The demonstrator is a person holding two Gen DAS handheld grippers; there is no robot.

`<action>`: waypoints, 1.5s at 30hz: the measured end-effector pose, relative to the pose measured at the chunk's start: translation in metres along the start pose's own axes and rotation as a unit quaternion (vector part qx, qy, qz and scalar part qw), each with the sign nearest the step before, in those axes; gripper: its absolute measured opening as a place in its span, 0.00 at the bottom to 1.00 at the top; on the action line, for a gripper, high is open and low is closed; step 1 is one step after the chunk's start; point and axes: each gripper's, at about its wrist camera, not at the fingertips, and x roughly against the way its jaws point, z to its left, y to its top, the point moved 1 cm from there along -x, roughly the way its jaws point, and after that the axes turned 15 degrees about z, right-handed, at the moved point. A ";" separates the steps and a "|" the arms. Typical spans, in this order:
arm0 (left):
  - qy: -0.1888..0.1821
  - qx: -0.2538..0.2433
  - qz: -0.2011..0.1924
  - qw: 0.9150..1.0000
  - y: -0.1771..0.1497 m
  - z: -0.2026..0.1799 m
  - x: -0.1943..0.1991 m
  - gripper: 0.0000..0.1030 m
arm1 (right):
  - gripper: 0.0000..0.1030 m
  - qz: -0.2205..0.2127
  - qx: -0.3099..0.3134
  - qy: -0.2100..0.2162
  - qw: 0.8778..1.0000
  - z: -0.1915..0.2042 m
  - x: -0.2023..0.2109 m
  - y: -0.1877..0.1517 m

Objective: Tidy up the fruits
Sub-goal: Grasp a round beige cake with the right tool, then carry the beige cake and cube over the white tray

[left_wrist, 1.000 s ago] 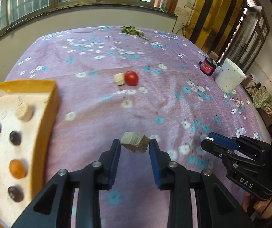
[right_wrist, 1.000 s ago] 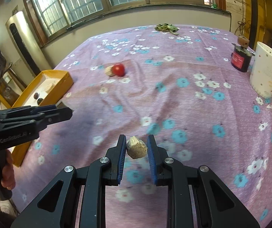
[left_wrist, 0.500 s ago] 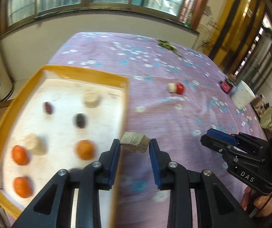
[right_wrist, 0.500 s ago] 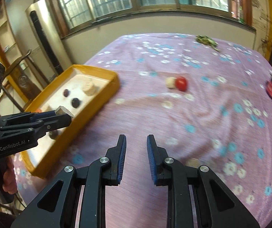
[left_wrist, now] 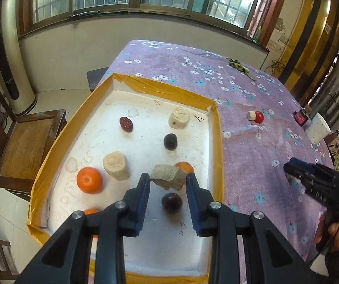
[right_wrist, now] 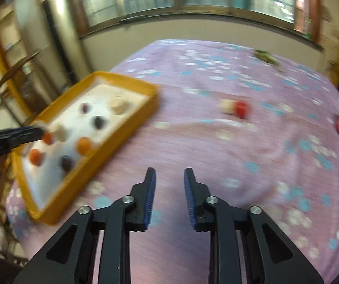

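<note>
My left gripper [left_wrist: 168, 179] is shut on a tan fruit chunk [left_wrist: 168, 176] and holds it above the yellow-rimmed white tray [left_wrist: 216, 146]. The tray holds oranges [left_wrist: 89, 179], dark plums [left_wrist: 170, 141], a red date [left_wrist: 126, 123] and two tan fruit slices [left_wrist: 116, 168]. A red tomato [left_wrist: 259, 117] and a pale piece [left_wrist: 251, 115] lie together on the purple cloth. My right gripper [right_wrist: 169, 177] is open and empty above the cloth, right of the tray [right_wrist: 131, 130]; it also shows in the left wrist view [left_wrist: 292, 170].
A white dotted cup [left_wrist: 317, 129] and a red jar [left_wrist: 300, 117] stand at the table's right edge. Green leaves [left_wrist: 237, 65] lie at the far end. A wooden chair [left_wrist: 24, 137] stands left of the table.
My left gripper carried the tan chunk from the cloth leftward to above the tray. My right gripper let go of its tan piece, opened and swung left toward the tray; its view is blurred.
</note>
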 end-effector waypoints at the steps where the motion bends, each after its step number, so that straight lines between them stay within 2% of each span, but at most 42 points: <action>1: -0.003 -0.004 -0.002 1.000 -0.003 -0.003 0.002 0.33 | 0.31 0.001 -0.010 -0.009 1.000 -0.012 0.003 -0.005; 4: -0.019 -0.016 -0.001 1.000 -0.011 -0.017 0.003 0.33 | 0.32 0.018 -0.025 -0.027 0.999 -0.040 0.003 -0.021; 6: -0.030 -0.024 0.006 0.999 -0.015 -0.028 0.000 0.33 | 0.33 0.032 -0.037 -0.021 0.999 -0.051 -0.003 -0.028; 9: -0.047 -0.039 0.020 0.998 -0.019 -0.049 -0.009 0.33 | 0.33 0.032 -0.030 -0.005 0.999 -0.050 -0.010 -0.025; 14: -0.062 -0.060 0.040 0.995 -0.028 -0.082 -0.022 0.33 | 0.36 0.036 0.019 -0.023 0.999 -0.040 -0.014 -0.022; 20: -0.060 -0.089 0.056 0.993 -0.038 -0.106 -0.034 0.33 | 0.36 0.054 0.011 -0.012 0.998 -0.058 -0.027 -0.029; 23: -0.063 -0.092 0.061 0.992 -0.039 -0.112 -0.037 0.33 | 0.35 0.058 0.030 -0.022 0.998 -0.053 -0.035 -0.030; 24: -0.064 -0.093 0.063 0.992 -0.040 -0.114 -0.038 0.33 | 0.29 0.049 0.044 -0.039 0.997 -0.049 -0.036 -0.031; 26: -0.064 -0.096 0.065 0.991 -0.041 -0.117 -0.040 0.33 | 0.20 0.042 0.058 -0.041 0.997 -0.045 -0.036 -0.033; 36: -0.077 -0.092 0.059 0.991 -0.042 -0.117 -0.035 0.33 | 0.20 0.018 0.057 -0.028 0.998 -0.034 -0.002 -0.033; 45: -0.080 -0.075 0.042 0.993 -0.042 -0.100 -0.021 0.33 | 0.20 -0.005 0.092 0.010 0.996 0.012 0.014 -0.015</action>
